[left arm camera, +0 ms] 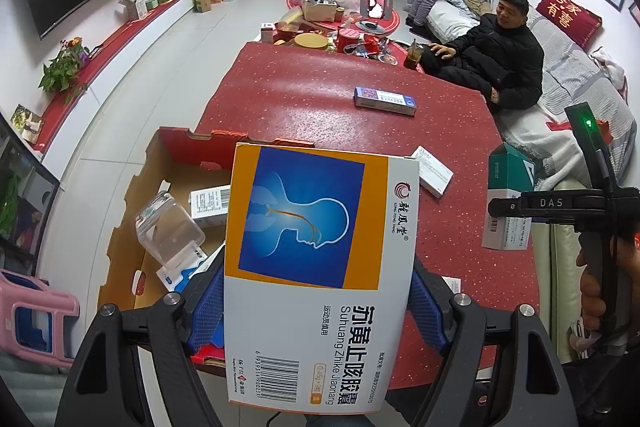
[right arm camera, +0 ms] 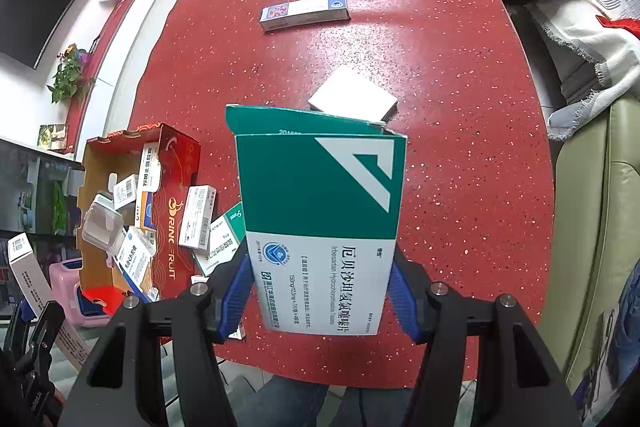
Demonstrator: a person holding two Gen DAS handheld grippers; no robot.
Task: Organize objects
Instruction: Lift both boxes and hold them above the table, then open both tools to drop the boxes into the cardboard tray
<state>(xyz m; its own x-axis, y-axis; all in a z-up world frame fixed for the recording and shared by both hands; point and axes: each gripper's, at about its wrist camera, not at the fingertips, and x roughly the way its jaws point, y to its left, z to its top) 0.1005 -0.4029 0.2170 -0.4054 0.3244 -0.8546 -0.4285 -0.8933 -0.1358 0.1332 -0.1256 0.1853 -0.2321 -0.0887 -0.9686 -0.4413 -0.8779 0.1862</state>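
Both grippers are loaded. Left gripper (left arm camera: pixel 316 311) has its blue ribbed pads clamped on the long sides of an orange box (left arm camera: pixel 320 267), a flat glossy carton with a blue head drawing, held over the near table edge beside the cardboard tray (left arm camera: pixel 132 195). Right gripper (right arm camera: pixel 320 291) is pinching a green box (right arm camera: pixel 320 219), green above and white below, its top flap standing open and a little crumpled.

The job looks partly done, to my eye. The tray, brown board inside with a red printed wall and scalloped edge, sits at the table's left edge and already holds several small white cartons and a clear plastic case (right arm camera: pixel 102 223). Two more cartons (right arm camera: pixel 208 231) lean against its outer wall, apparently not in.

Further out, on the speckled red table (right arm camera: pixel 460 147), a plain white box (right arm camera: pixel 352 99) lies flat, and beyond it a long blue-and-white box (right arm camera: pixel 306 11). So the two held boxes, the two leaning ones and those two lying out are left to put away.

At the far end there is other clutter, too small to name.
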